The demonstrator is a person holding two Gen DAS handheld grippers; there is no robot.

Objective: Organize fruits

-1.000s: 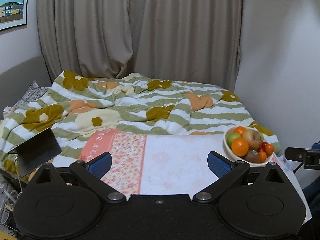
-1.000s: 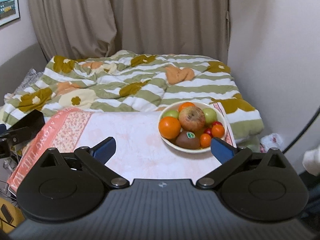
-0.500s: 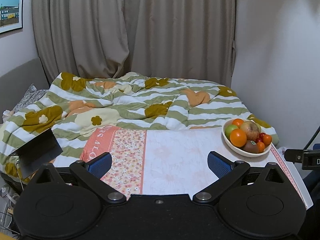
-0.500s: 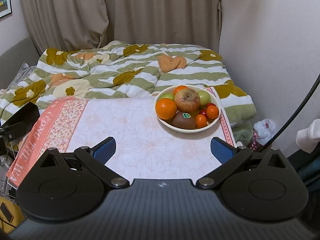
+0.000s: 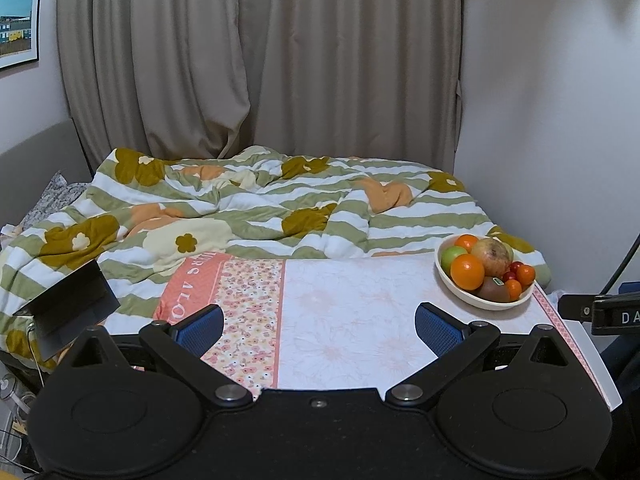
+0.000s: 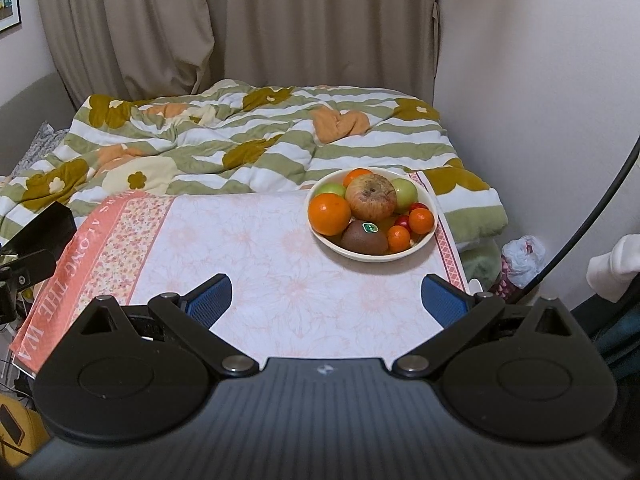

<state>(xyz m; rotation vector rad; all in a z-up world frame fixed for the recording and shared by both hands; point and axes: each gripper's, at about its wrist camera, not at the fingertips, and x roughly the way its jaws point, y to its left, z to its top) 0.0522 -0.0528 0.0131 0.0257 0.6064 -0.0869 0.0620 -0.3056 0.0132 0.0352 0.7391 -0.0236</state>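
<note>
Fruit bowl sits at tabletop's far right corner. Both claws, left claw and right claw, gape empty. Orange: firm, round, slippery; grip across its middle.

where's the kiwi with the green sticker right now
The brown kiwi with the green sticker lies at the near edge of the cream bowl, between the large orange and a small orange.
</note>
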